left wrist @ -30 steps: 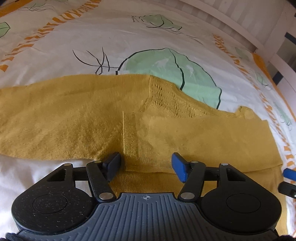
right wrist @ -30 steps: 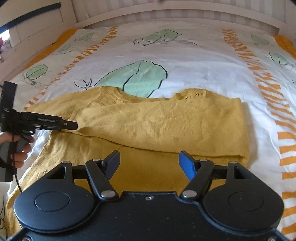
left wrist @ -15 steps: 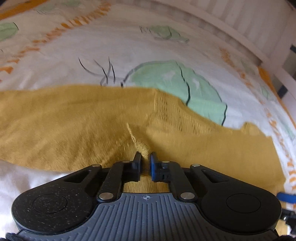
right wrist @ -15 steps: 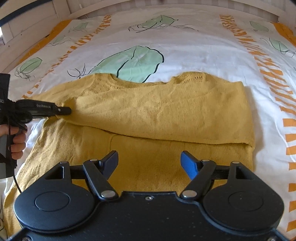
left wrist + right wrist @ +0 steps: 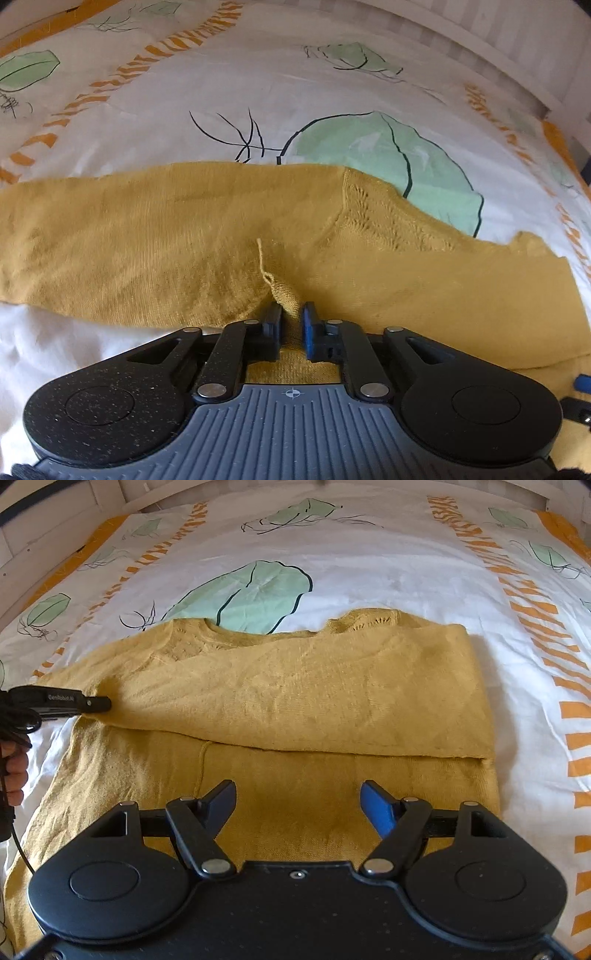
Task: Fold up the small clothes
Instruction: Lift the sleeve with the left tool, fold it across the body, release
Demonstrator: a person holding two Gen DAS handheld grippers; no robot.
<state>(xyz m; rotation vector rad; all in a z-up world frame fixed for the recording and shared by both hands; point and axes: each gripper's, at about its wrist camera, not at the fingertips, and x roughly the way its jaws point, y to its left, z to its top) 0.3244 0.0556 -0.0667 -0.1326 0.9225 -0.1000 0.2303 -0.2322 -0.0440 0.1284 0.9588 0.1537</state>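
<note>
A mustard-yellow knit sweater (image 5: 295,694) lies flat on the bed, its right sleeve folded across the chest. My left gripper (image 5: 291,317) is shut on the cuff of that folded sleeve (image 5: 284,295), a loose thread sticking up from it. In the right wrist view the left gripper (image 5: 92,703) shows at the sweater's left side, at the sleeve end. My right gripper (image 5: 297,801) is open and empty, hovering above the sweater's lower body. The left sleeve (image 5: 110,240) stretches out to the left.
The bed cover (image 5: 369,561) is white with green leaf prints and orange stripes. A white slatted bed frame (image 5: 498,40) runs along the far edge. A hand (image 5: 14,771) holds the left gripper's handle with a black cable.
My left gripper closed on the sleeve cuff and pinched it up. My right gripper has moved slightly nearer over the sweater and stayed open.
</note>
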